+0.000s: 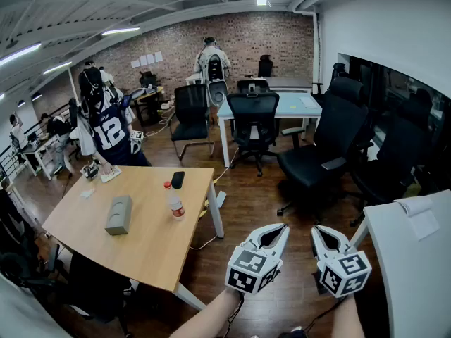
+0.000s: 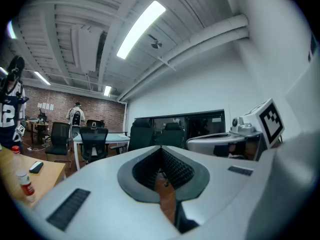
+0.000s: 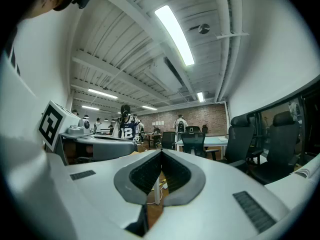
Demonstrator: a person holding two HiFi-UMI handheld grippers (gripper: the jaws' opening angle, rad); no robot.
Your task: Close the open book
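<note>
1. Left gripper (image 1: pixel 282 227): held level over the dark wood floor (image 1: pixel 246 210), marker cube toward the camera. The left gripper view shows its two jaws pressed together at the tips, with nothing between them.
2. Right gripper (image 1: pixel 318 230): just beside the left and apart from it, also level. Its own view shows the jaws meeting at the tips, with nothing between them.
3. White table (image 1: pixel 409 280): near right, just beyond the right gripper.
4. Open book (image 1: pixel 417 213): on the far end of the white table, pale pages spread. It is small at the edge of the head view, so "book" is a likely reading only. Neither gripper touches it; both are well apart from it.
5. Wooden table (image 1: pixel 148 241): near left. On it:
   - a grey box (image 1: pixel 119 215), lying flat
   - a bottle (image 1: pixel 174 201), upright, red cap, near the box
   - a black phone (image 1: pixel 177 179), flat, beyond the bottle
6. Black office chair (image 1: pixel 328 143): middle right, between the white table and the room's centre.
7. Person in a numbered jersey (image 1: pixel 106 129): standing at the far end of the wooden table.
8. Second black chair (image 1: pixel 254 122): drawn up to a pale-topped table (image 1: pixel 292 105).
9. Person (image 1: pixel 211 62): standing farther back, in front of the brick wall (image 1: pixel 246 37).
</note>
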